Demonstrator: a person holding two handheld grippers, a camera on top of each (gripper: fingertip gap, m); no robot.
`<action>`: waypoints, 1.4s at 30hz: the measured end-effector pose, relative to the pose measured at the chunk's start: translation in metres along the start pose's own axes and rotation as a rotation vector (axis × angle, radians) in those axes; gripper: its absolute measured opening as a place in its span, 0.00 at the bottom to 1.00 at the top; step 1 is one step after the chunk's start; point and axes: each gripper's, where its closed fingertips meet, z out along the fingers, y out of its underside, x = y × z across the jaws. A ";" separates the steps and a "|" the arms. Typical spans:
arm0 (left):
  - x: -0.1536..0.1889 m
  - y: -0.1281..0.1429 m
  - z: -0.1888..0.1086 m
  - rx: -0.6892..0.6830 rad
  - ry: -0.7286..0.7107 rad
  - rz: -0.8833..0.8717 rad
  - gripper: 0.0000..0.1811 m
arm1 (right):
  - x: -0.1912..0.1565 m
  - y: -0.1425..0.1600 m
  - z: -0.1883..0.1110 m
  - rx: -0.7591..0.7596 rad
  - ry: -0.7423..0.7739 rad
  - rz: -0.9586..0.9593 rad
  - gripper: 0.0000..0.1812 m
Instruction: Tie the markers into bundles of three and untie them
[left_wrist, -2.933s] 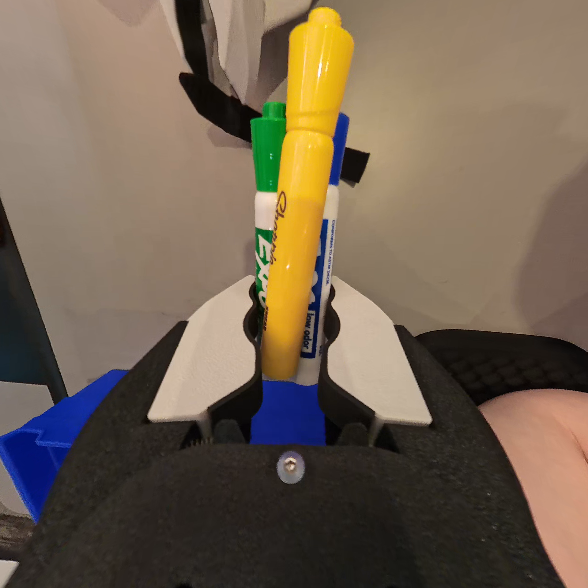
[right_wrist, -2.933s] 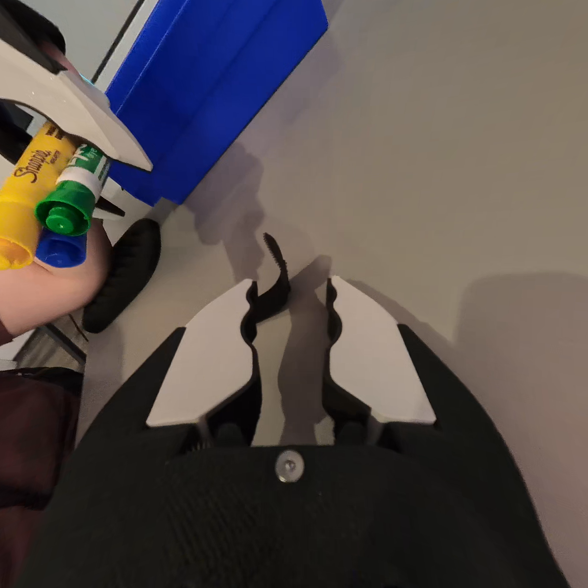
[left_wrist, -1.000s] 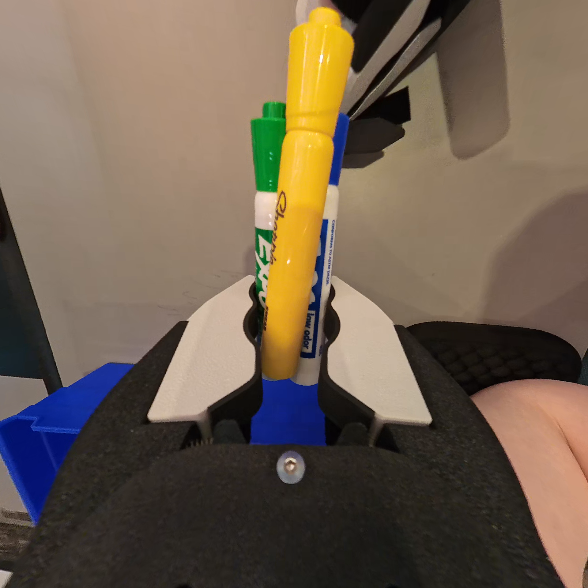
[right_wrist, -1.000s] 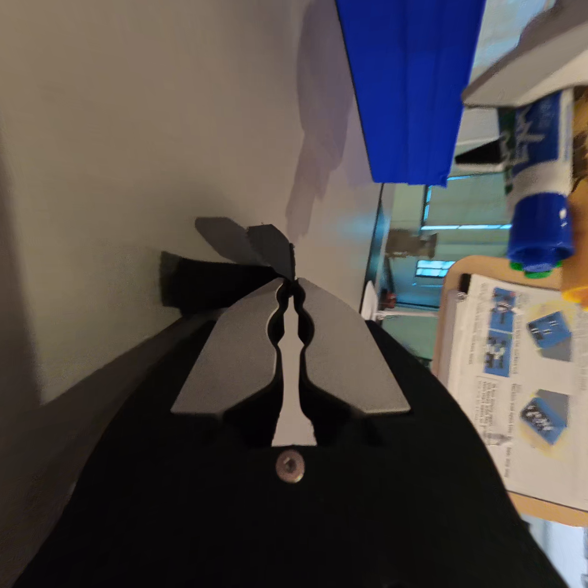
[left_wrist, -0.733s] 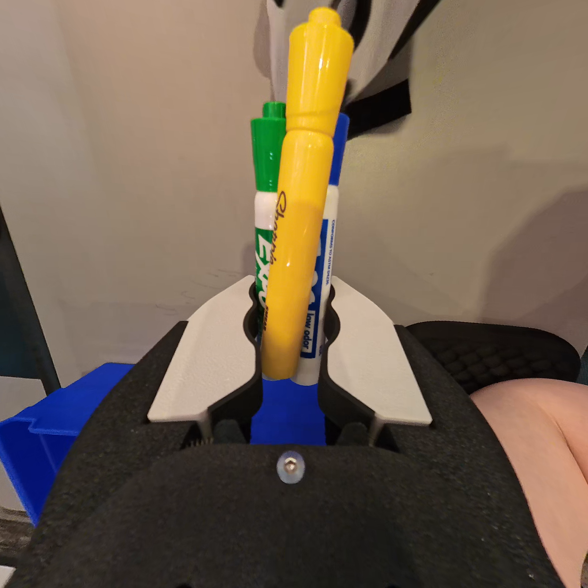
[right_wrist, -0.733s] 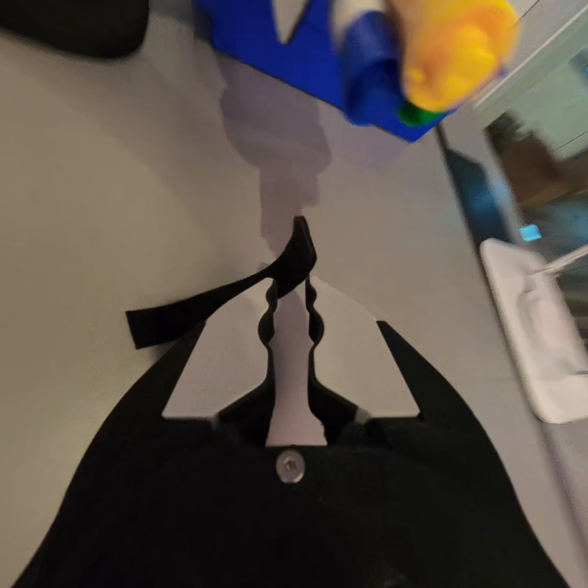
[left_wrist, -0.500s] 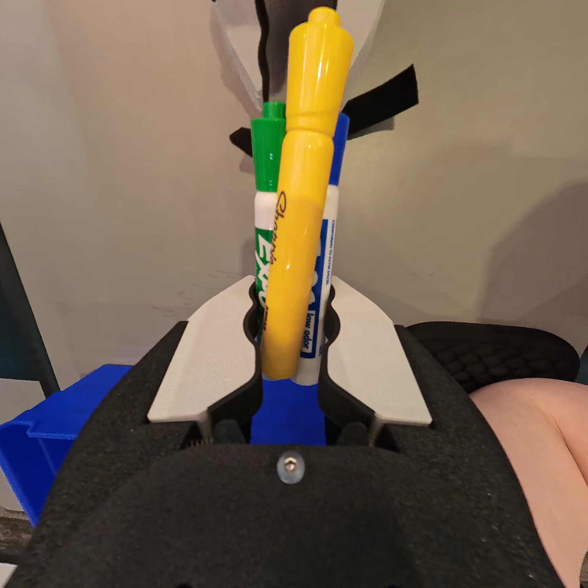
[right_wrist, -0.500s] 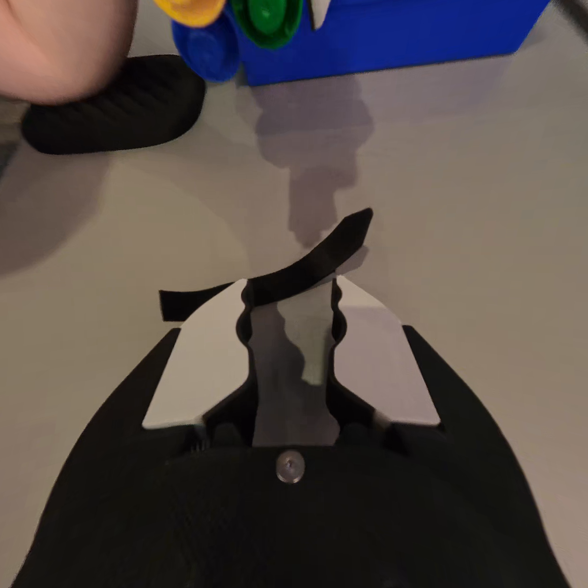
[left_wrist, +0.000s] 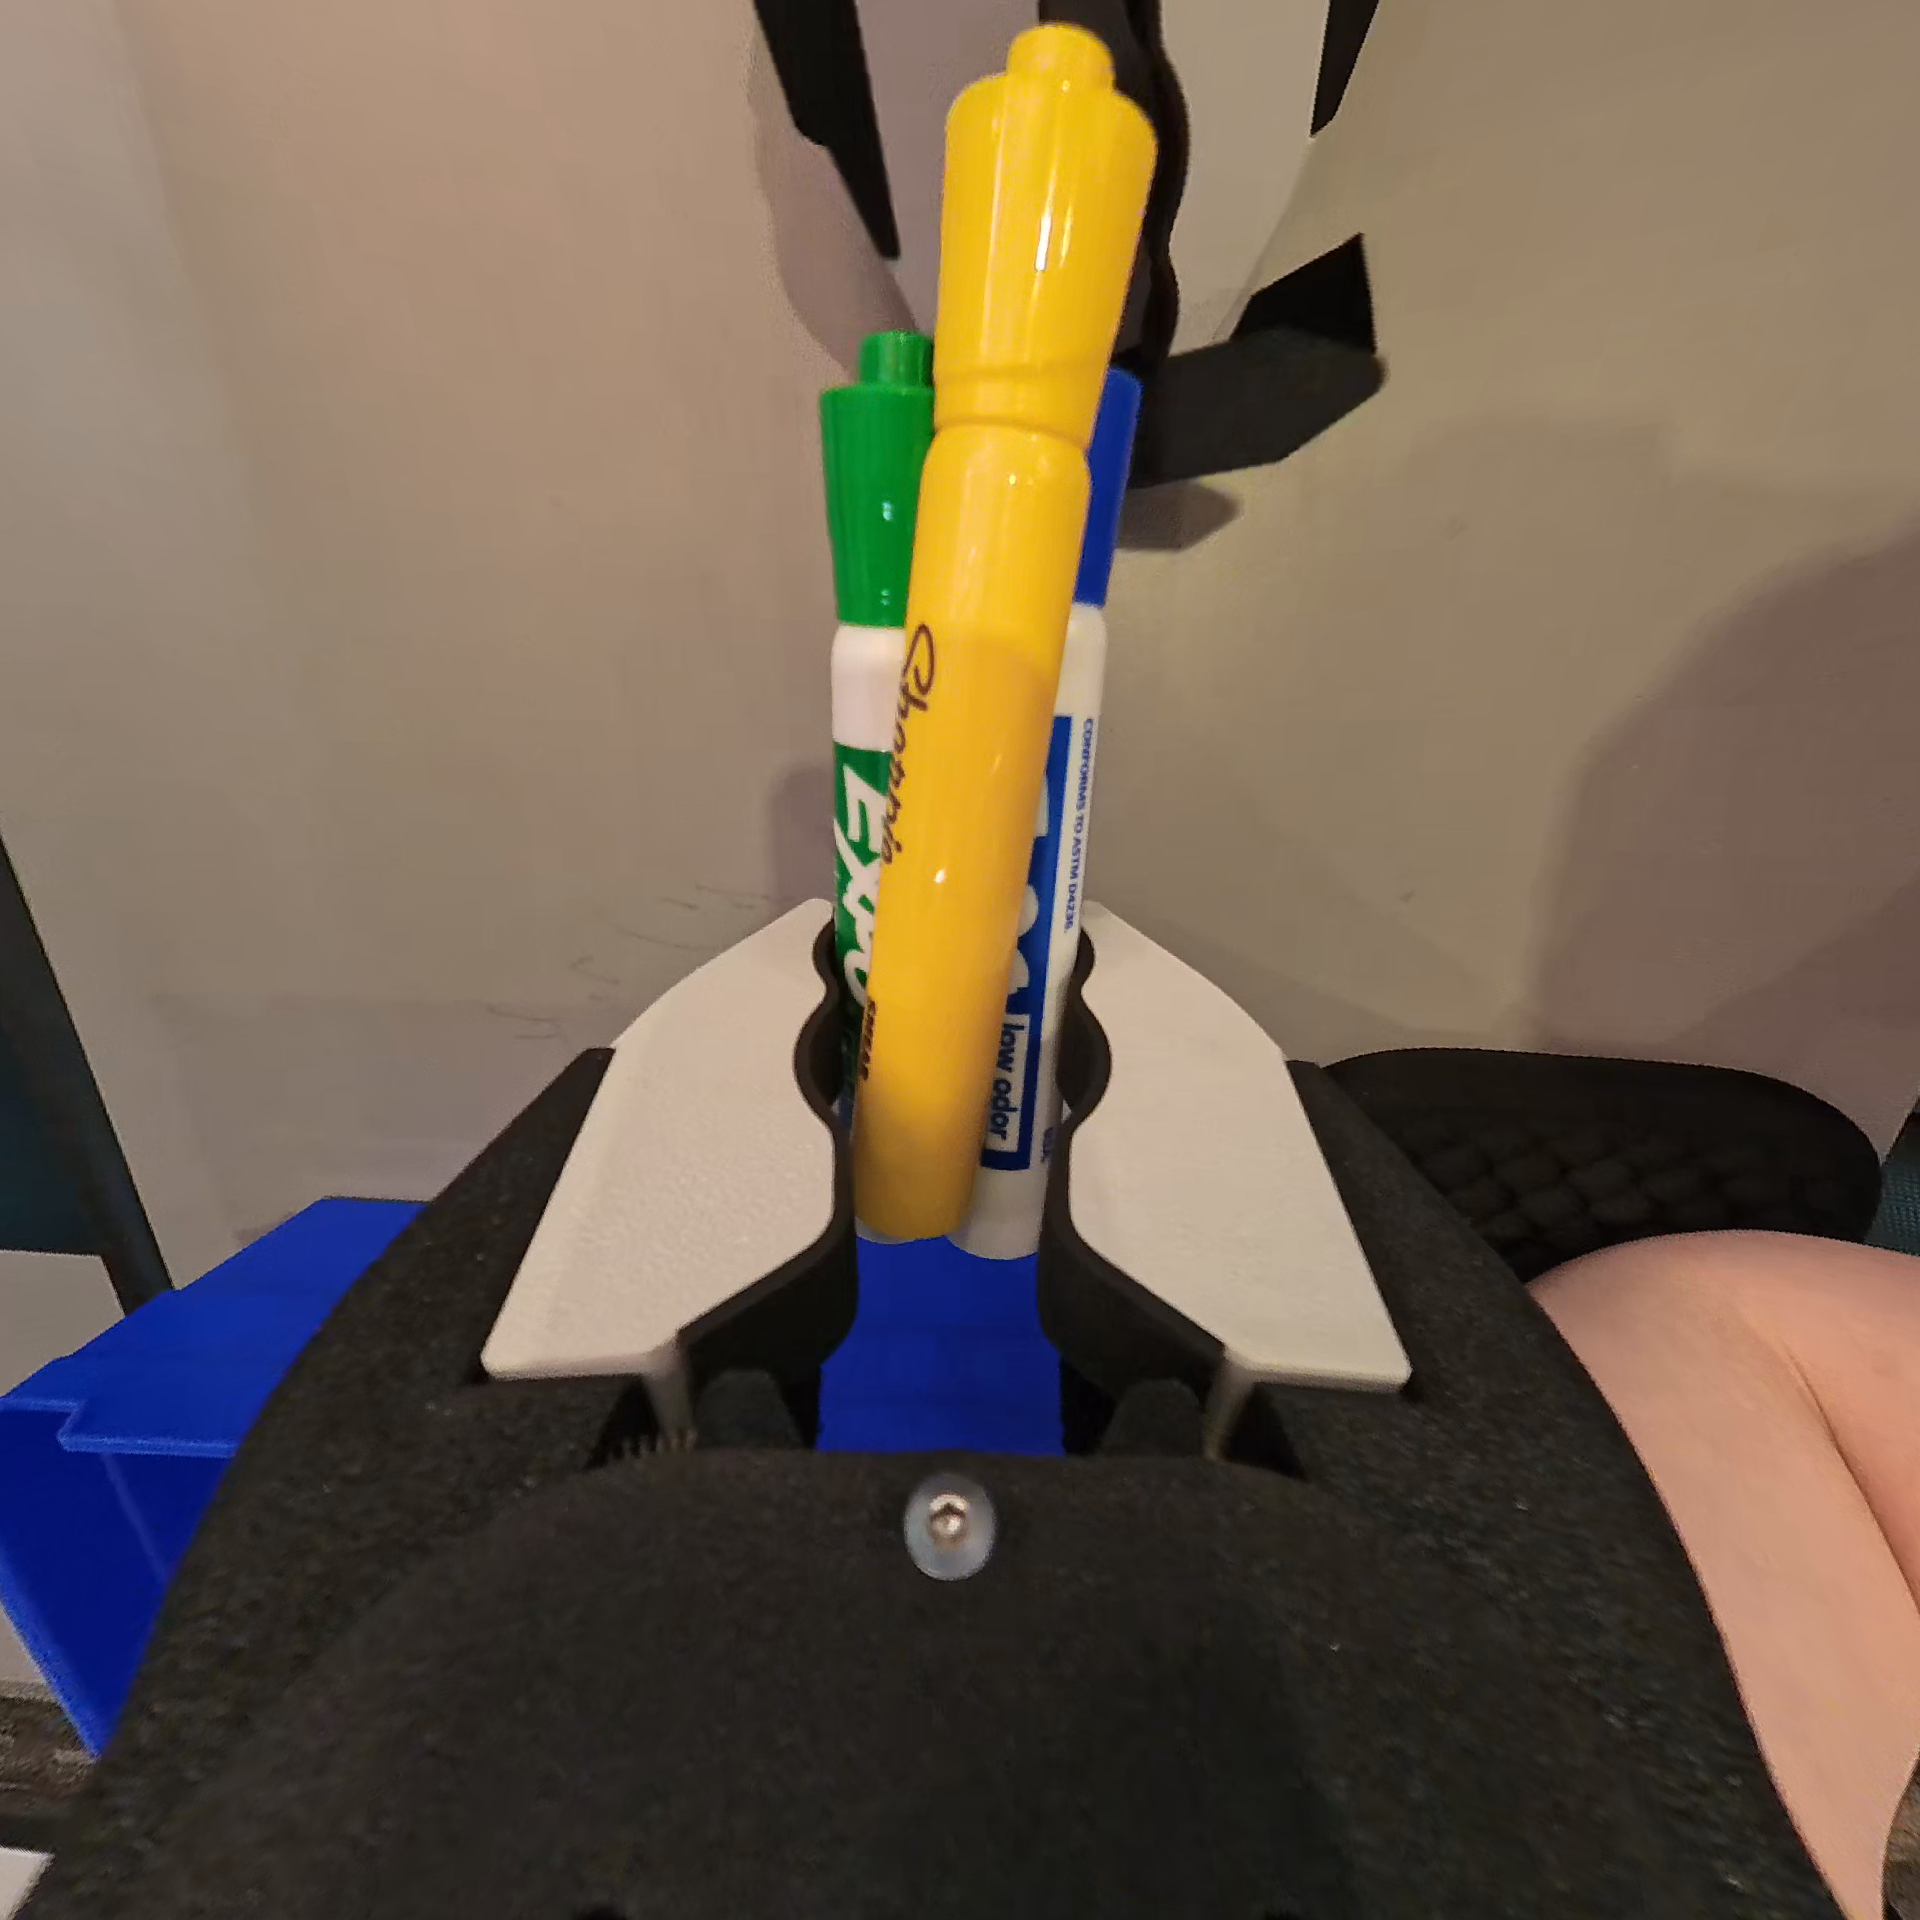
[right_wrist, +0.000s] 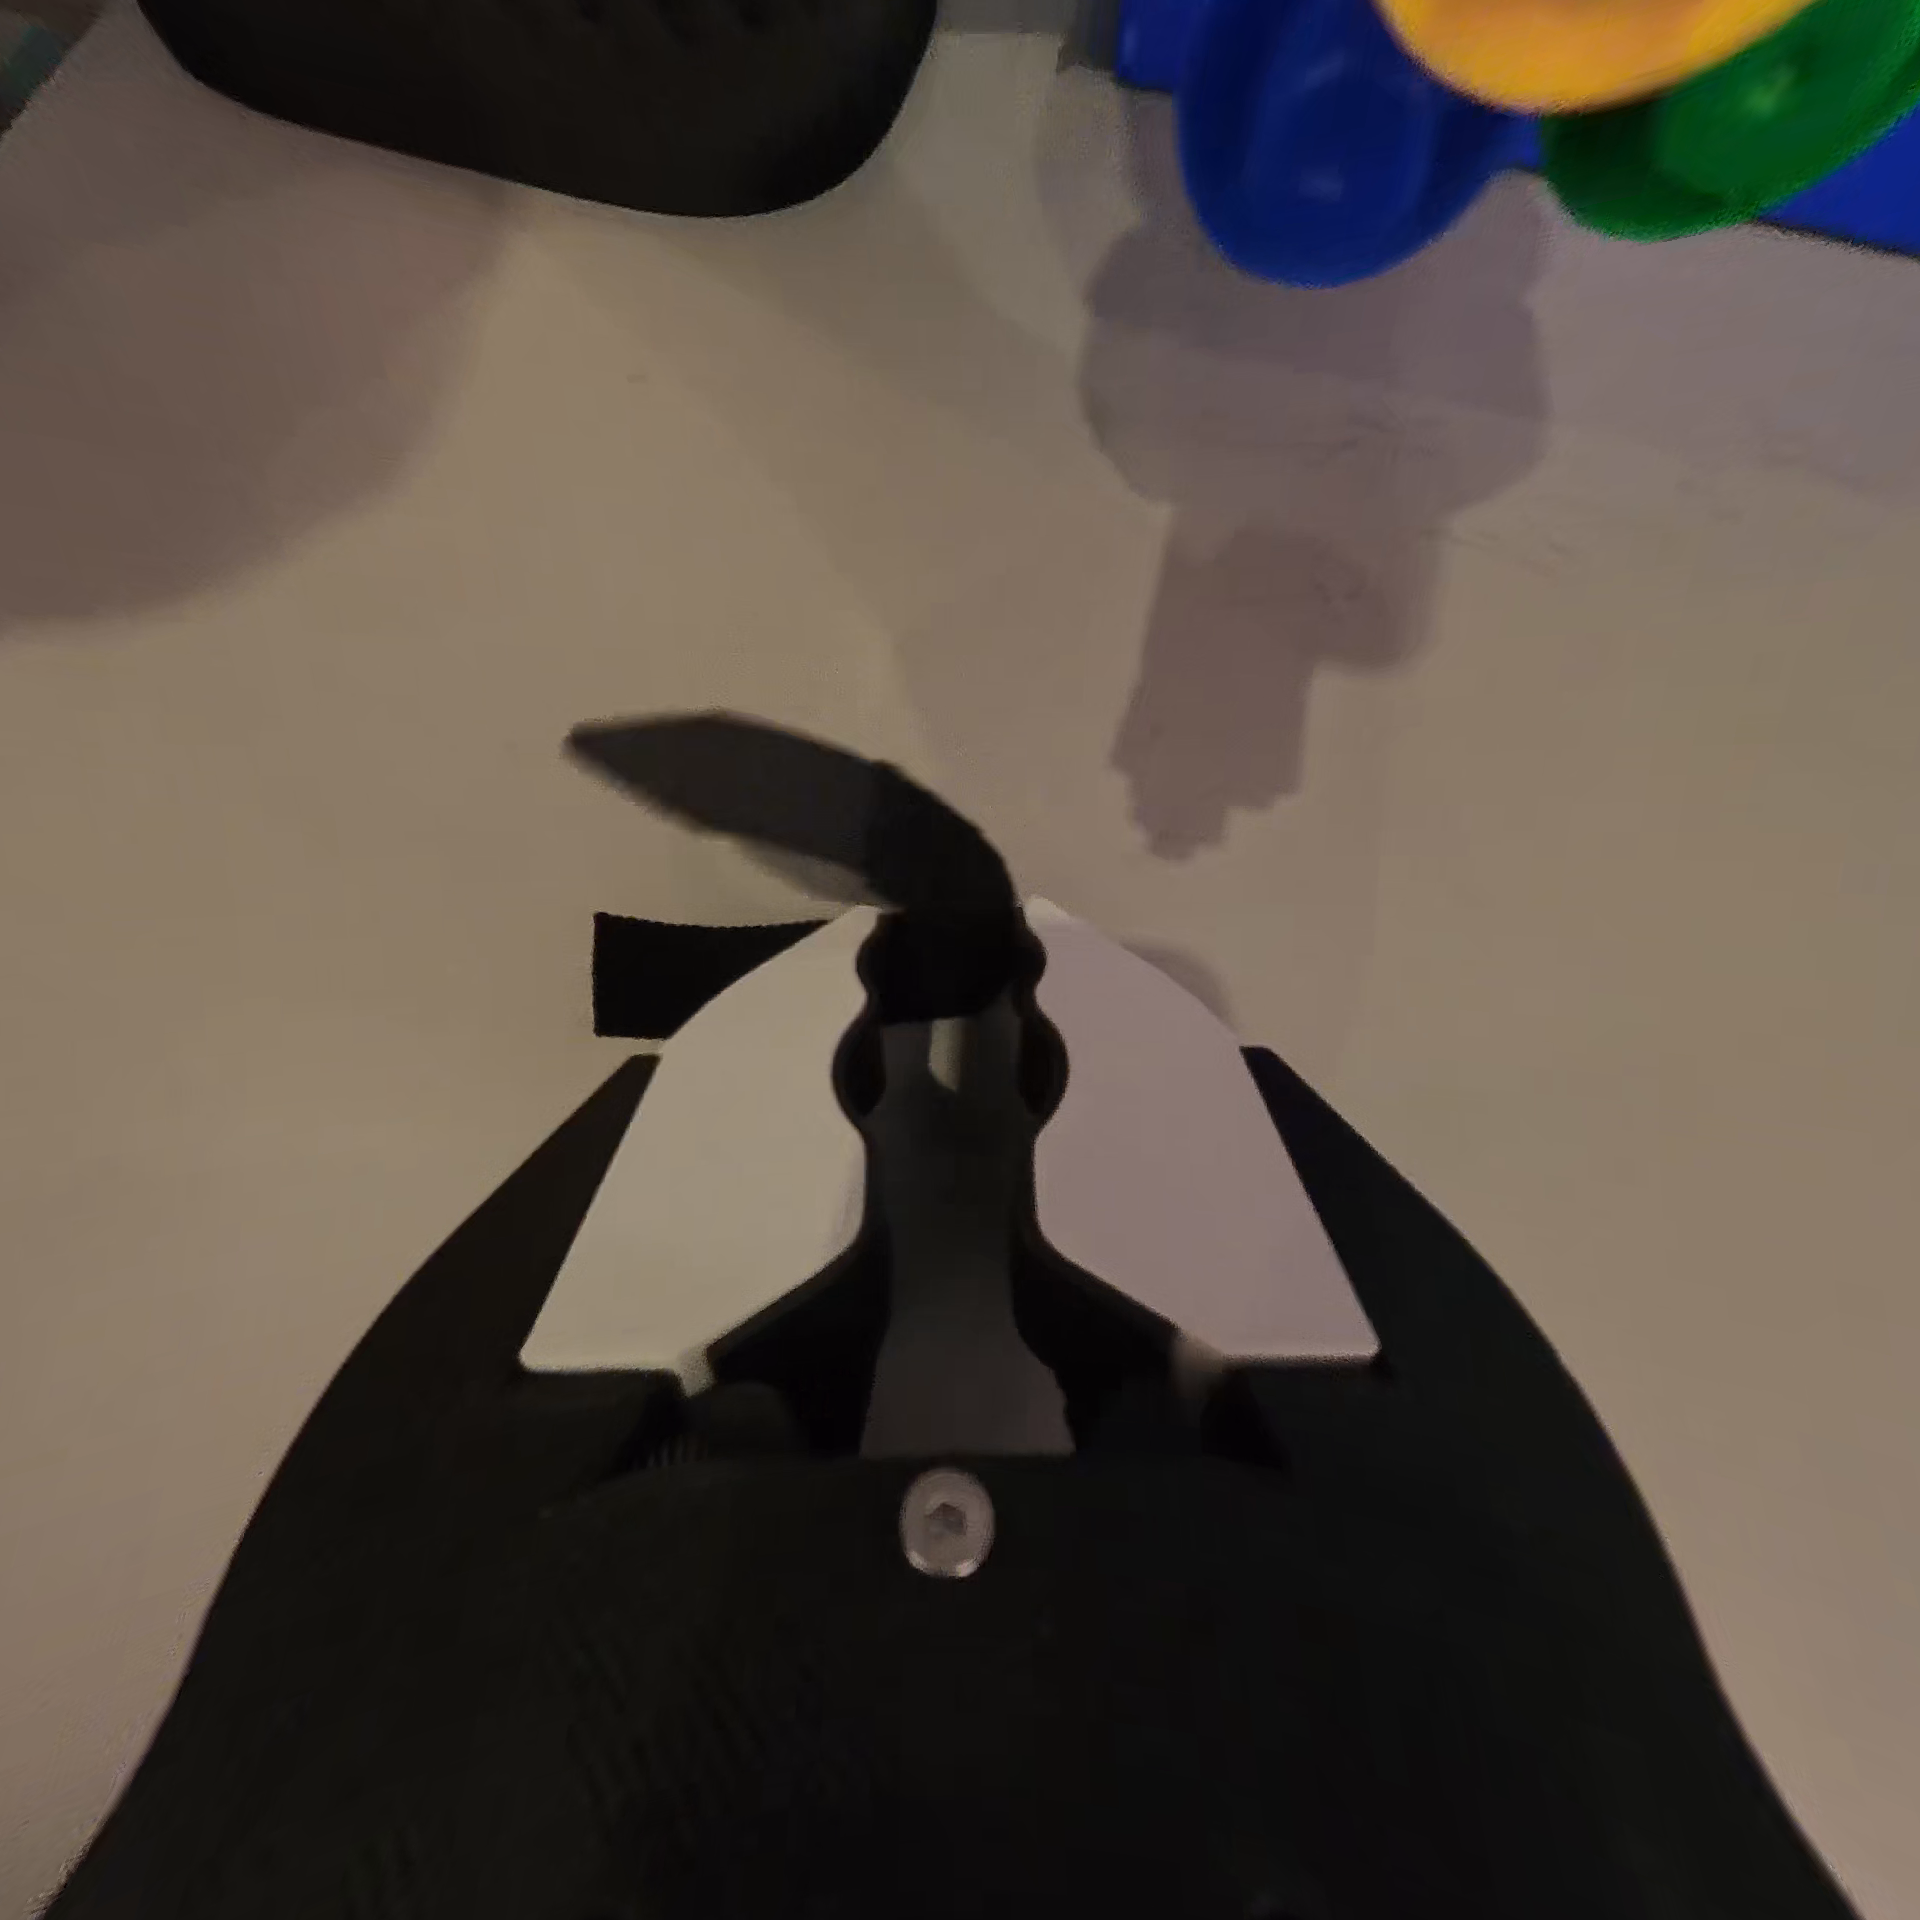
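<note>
My left gripper is shut on three markers pointing away from the camera: a yellow marker on top, a green marker to its left and a blue marker to its right. My right gripper is shut on a black strap at its fingertips, just above the table. One strap end sticks out to the left. The marker caps show blurred at the top right of the right wrist view: blue, green, yellow. In the left wrist view the right gripper and the strap sit just beyond the marker tips.
A blue bin stands at the lower left behind my left gripper. A black padded rest lies at the right, also in the right wrist view. A person's arm is at the lower right. The grippers' ends are close to 12 cm from one another.
My right gripper swung round, closed on the black strap, which was first loose beside one finger, and moved in under the marker tips. My left gripper kept still with the three markers.
</note>
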 end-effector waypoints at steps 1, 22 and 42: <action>0.000 0.000 0.000 0.000 0.003 0.000 0.21 | 0.000 0.000 -0.001 -0.005 0.015 -0.020 0.04; 0.005 -0.002 -0.002 0.008 0.011 0.013 0.21 | 0.013 -0.002 -0.023 -0.197 0.671 -0.709 0.04; 0.006 -0.003 -0.001 0.007 0.010 0.018 0.21 | -0.002 0.012 -0.013 0.011 0.153 0.194 0.24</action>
